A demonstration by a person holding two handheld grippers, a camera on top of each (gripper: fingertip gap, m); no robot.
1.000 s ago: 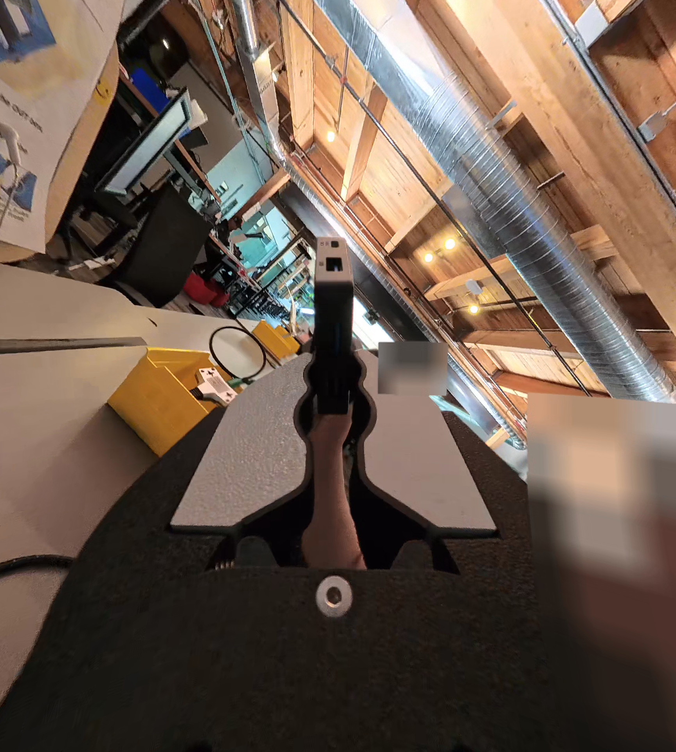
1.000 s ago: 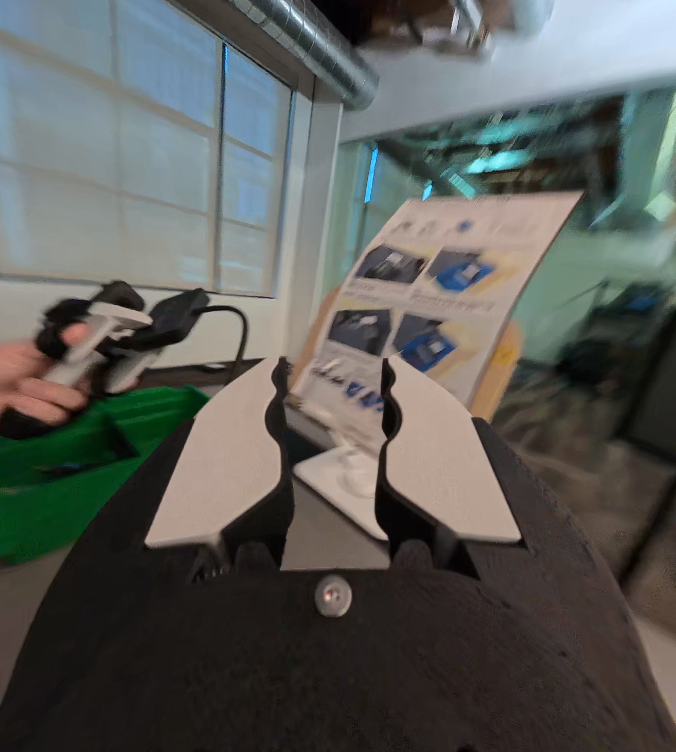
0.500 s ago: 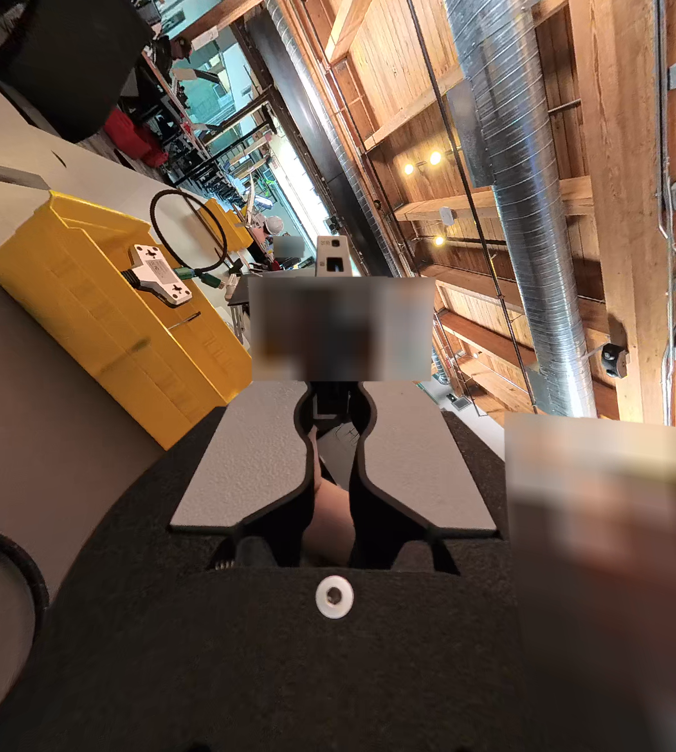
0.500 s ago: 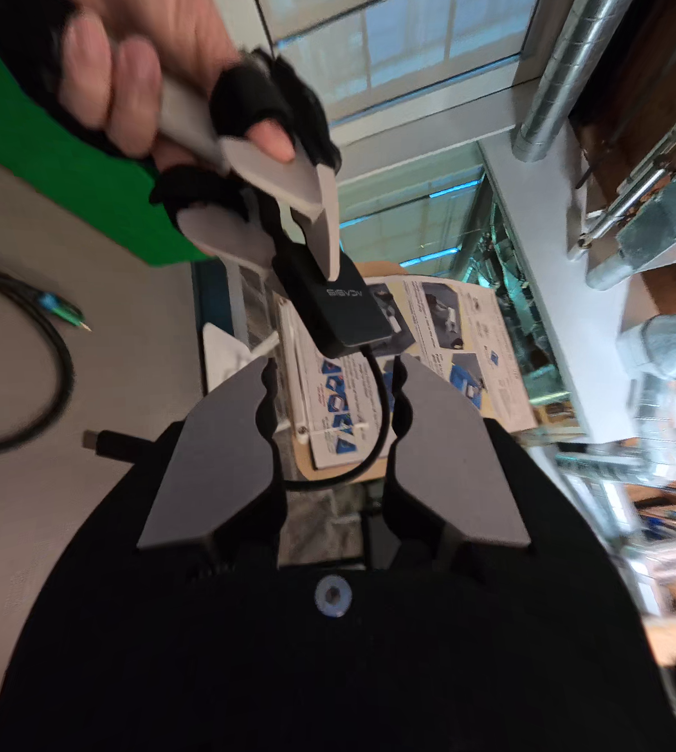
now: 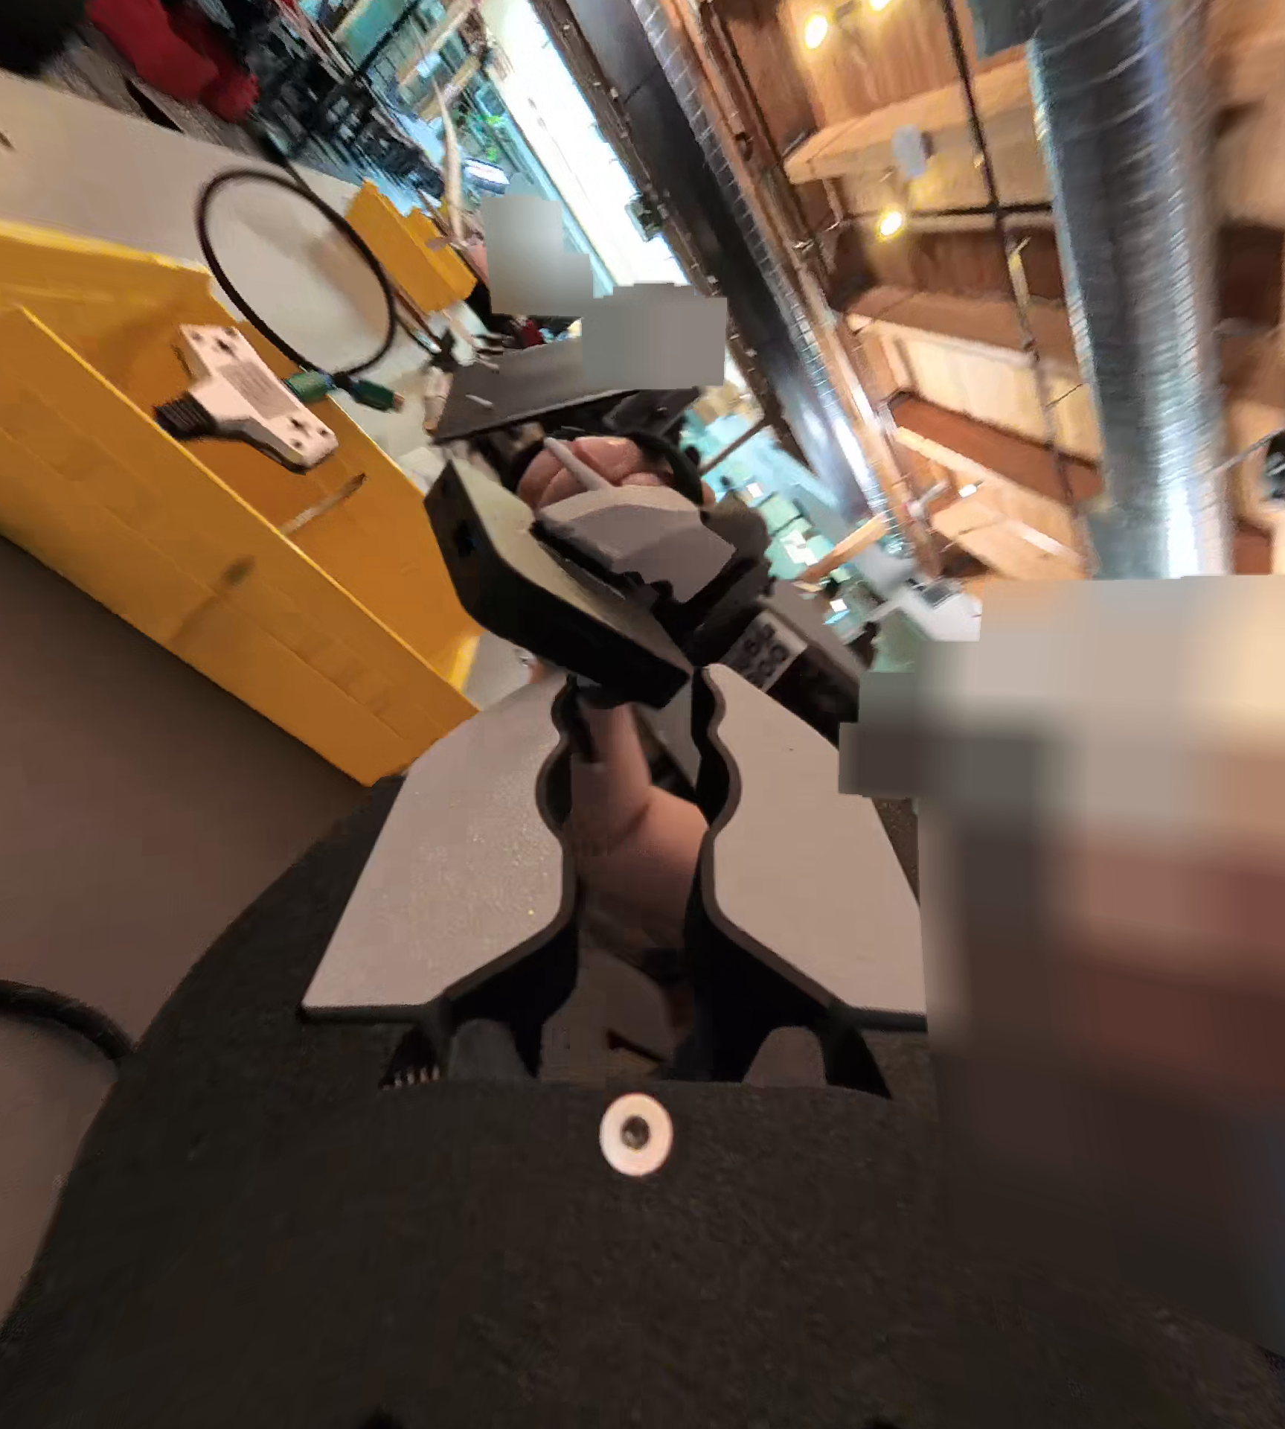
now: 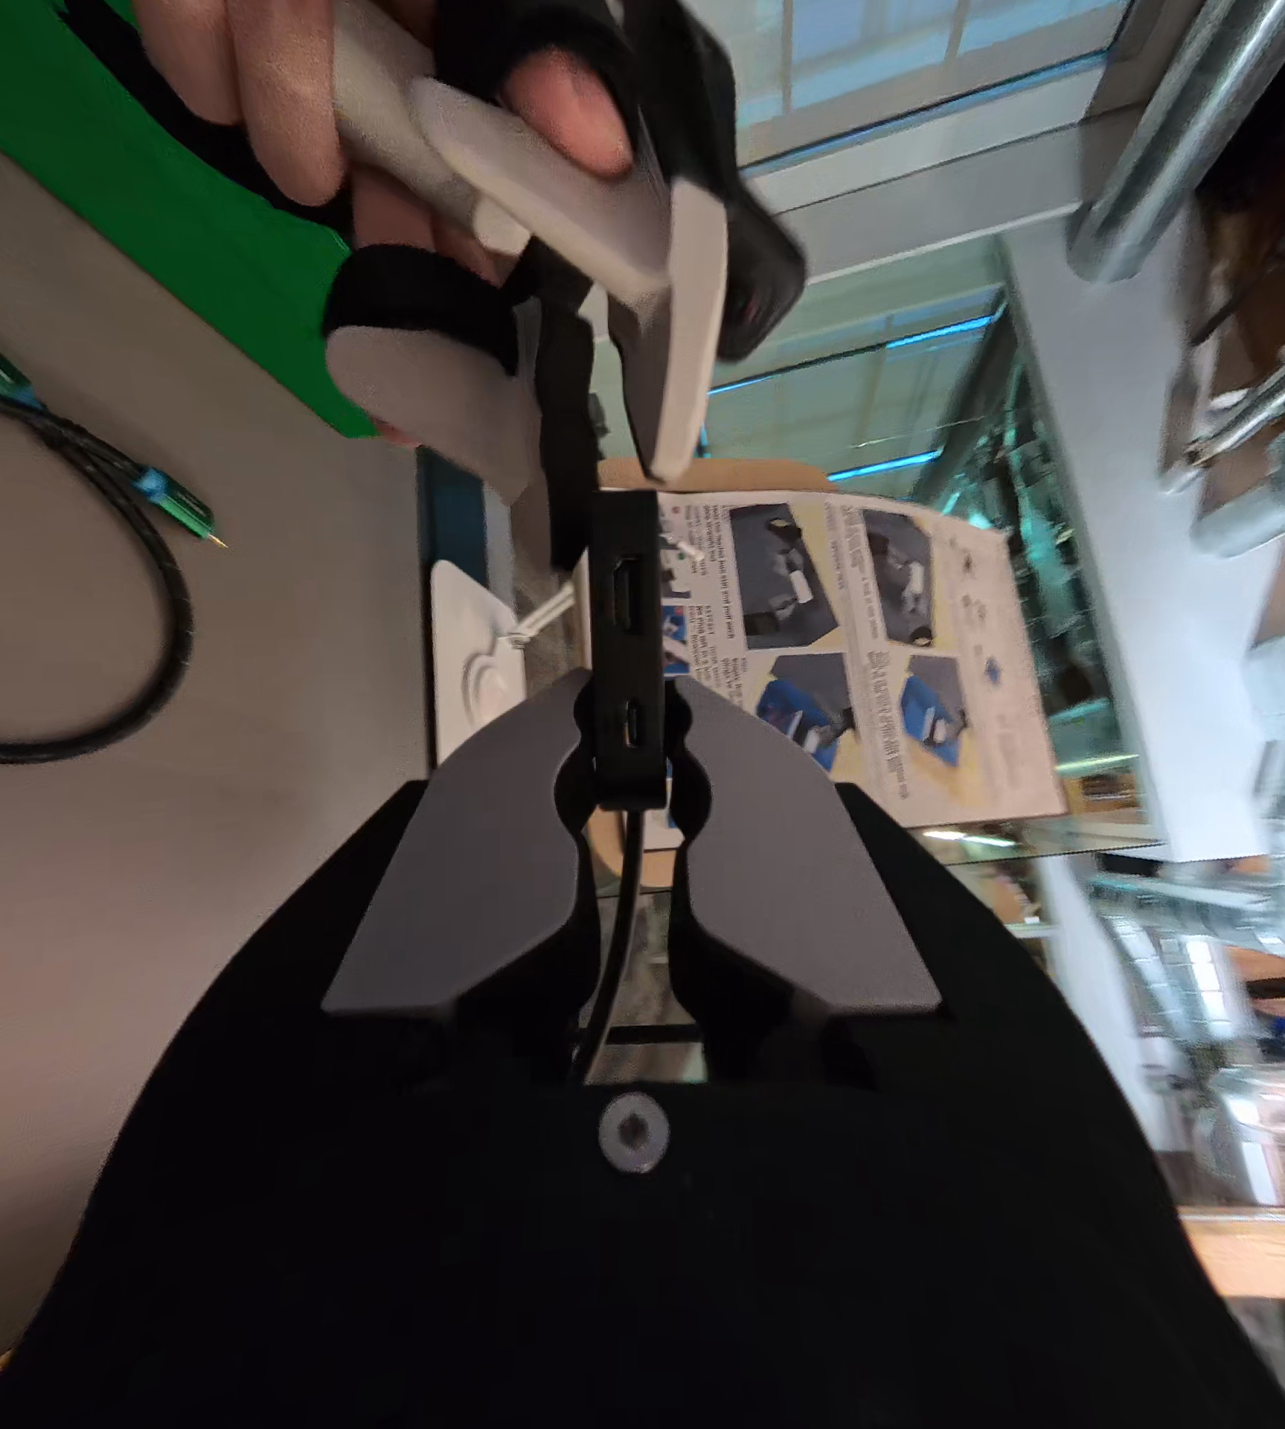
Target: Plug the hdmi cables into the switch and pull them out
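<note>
Switch: the black switch [image 6: 626,619] was in the air above the table [image 6: 160,889], upright in the right wrist view, its port edge facing the camera
Right gripper: the right gripper [image 6: 627,700] was clamped on the switch's lower end, one finger on each flat side
Switch lead: a thin black lead [image 6: 614,928] dropped from the switch's bottom, between the right fingers
Left gripper: the left gripper [image 5: 631,696] had its fingers apart, gripping nothing; its tips were just beside the switch's other end
Hand: a hand [image 6: 276,100] in a black fingerless glove held the left gripper
Cable: a black cable [image 6: 171,619] with green plugs lay curled on the table, apart from the switch
Bins: green bin [image 6: 160,201] behind the hand; yellow bin [image 5: 121,503] to the left, bearing a white adapter [image 5: 245,402]
Poster: a poster [image 6: 855,657] stood behind the switch
</note>
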